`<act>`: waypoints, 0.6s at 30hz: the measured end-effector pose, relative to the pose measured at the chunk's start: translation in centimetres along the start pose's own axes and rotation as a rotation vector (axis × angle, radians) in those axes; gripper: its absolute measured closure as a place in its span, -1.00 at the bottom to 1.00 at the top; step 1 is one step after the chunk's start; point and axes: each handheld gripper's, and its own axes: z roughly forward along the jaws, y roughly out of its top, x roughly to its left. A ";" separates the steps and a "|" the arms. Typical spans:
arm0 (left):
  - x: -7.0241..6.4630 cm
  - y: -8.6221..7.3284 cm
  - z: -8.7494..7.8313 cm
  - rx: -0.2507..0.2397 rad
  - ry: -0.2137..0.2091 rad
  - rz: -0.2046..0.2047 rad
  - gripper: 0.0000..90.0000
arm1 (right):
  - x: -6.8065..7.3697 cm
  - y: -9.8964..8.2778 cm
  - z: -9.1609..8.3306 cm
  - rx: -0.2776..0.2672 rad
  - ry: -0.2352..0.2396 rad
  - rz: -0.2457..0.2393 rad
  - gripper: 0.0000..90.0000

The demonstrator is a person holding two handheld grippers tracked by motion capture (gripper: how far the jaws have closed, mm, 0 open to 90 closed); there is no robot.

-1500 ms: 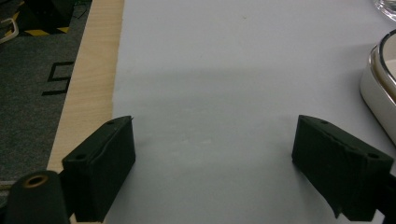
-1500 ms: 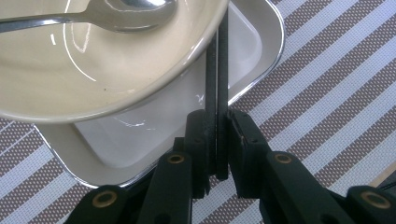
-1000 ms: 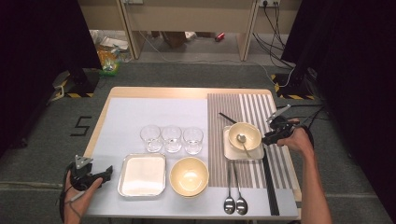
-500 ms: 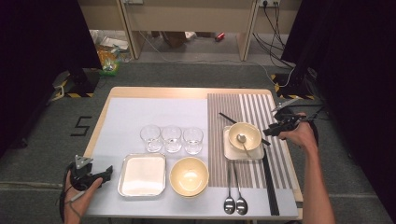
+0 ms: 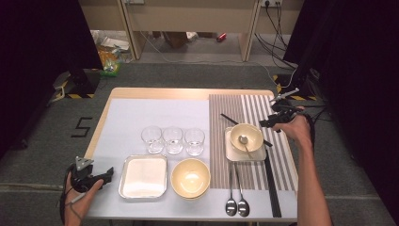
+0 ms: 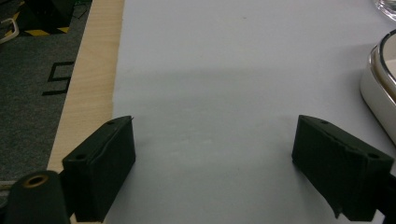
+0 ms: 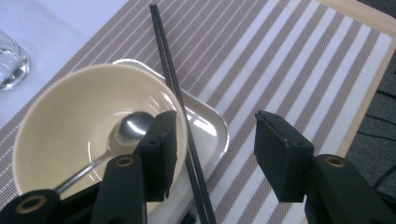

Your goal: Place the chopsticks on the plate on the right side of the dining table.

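Left gripper [image 5: 107, 173]: it rested at the 7 o'clock corner of the table [image 5: 141, 93], held in the left hand [image 5: 77, 195]. In the left gripper view its jaws stood wide apart over the bare white mat [image 6: 243, 93], released, with nothing between them.
Tray [image 5: 143, 176]: it lay at 3 o'clock from the left gripper, just beside it, not touching.
Glasses [image 5: 173, 140]: three stood in a row at 12 o'clock from the tray and the big bowl [image 5: 190, 178].
Big bowl: it sat just beside the tray, at its 3 o'clock.
Spoons [image 5: 236, 206]: two lay side by side on the striped mat [image 5: 254, 106], at 6 o'clock from the plate [image 5: 231, 153].
Small bowl [image 5: 246, 137]: it stood on the plate on the striped mat, with a spoon [image 7: 133, 126] resting inside.
Chopsticks [image 7: 170, 74]: the pair lay across the far edge of the plate, touching the small bowl's rim, below the gap of the right jaws.
Right gripper [image 5: 262, 124]: it hung at 3 o'clock from the small bowl, above the striped mat. Its jaws had just been opening; they were released, gripping nothing.
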 end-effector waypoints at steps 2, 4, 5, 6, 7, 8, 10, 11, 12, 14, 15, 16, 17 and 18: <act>0.0 0.0 0.0 0.004 -0.001 0.001 -0.73 | 0.4 0.6 0.2 -0.001 -0.010 0.000 0.04; 0.0 0.0 0.0 0.005 -0.001 0.001 -0.73 | 0.9 1.2 0.4 -0.006 -0.010 -0.002 0.03; 0.0 0.0 0.0 0.004 -0.001 0.003 -0.73 | 1.1 1.6 0.5 -0.011 -0.008 -0.003 0.01; 0.0 0.0 0.0 0.005 -0.002 0.003 -0.73 | 1.4 1.9 0.6 -0.012 -0.003 -0.001 -0.02; 0.0 0.0 0.0 0.004 -0.002 0.002 -0.73 | 1.7 2.2 0.8 -0.011 -0.003 0.004 -0.06; 0.0 0.0 0.0 0.005 -0.002 0.002 -0.73 | 2.0 2.6 1.0 -0.009 -0.007 0.002 -0.07; 0.0 0.0 0.0 0.004 -0.004 0.001 -0.73 | 2.6 3.2 1.4 -0.001 -0.003 -0.007 -0.09; 0.0 0.0 0.0 0.004 -0.004 0.001 -0.73 | 2.9 3.5 1.6 0.000 -0.001 -0.005 -0.10; 0.0 0.0 0.0 0.004 -0.004 0.001 -0.73 | 3.1 3.7 1.7 0.002 -0.003 -0.004 -0.11; 0.0 0.0 0.0 0.004 -0.004 0.001 -0.73 | 3.5 4.3 2.1 0.006 -0.008 -0.011 -0.14; 0.0 0.0 0.0 0.004 -0.004 0.000 -0.73 | 3.7 4.5 2.4 0.006 -0.011 -0.012 -0.15; 0.0 0.0 0.0 0.004 -0.005 0.001 -0.72 | 3.9 4.7 2.5 0.008 -0.012 -0.004 -0.15; 0.0 0.0 0.0 0.004 -0.005 0.000 -0.73 | 4.0 4.9 2.8 0.007 -0.007 -0.004 -0.15; 0.0 0.0 0.0 0.004 -0.005 0.000 -0.73 | 4.1 5.1 3.0 0.011 -0.011 -0.005 -0.15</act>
